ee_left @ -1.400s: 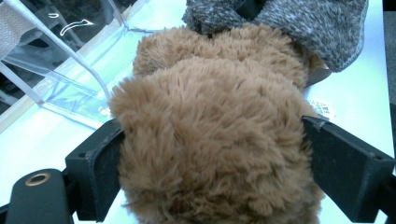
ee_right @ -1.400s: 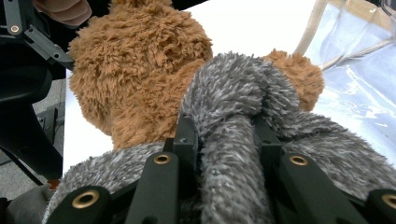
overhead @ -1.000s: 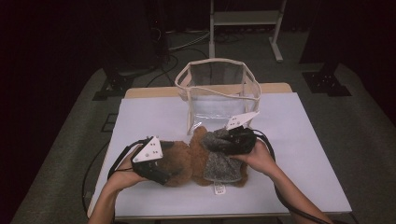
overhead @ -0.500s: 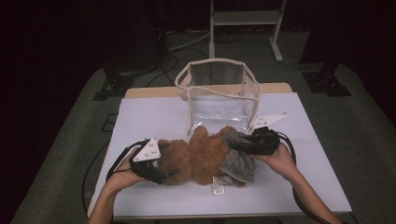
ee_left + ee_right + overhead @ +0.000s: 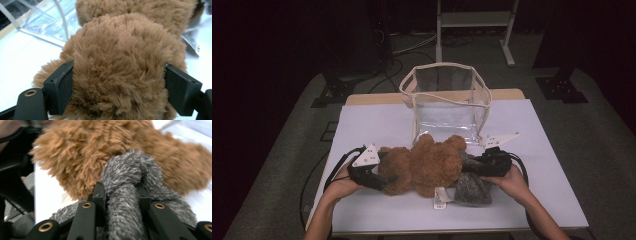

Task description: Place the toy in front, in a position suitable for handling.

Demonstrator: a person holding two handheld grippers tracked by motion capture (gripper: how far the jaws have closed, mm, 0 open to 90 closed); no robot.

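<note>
Left gripper closing wide on teddy bear; right gripper clamped on grey scarf, near front tabletop edge. Advise level lift w/ both into clear bag.

A white-topped table carries a clear bag standing upright near its far edge, and a brown teddy bear with a grey scarf lying nearer the front.

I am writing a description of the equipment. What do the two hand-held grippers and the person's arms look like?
Both the left gripper and the right gripper are black, each with two flat black jaws, brass-coloured rivets, a pale three-cornered plate on top and a black cable looping behind. The forearms are bare, with no sleeves in the high view.
</note>
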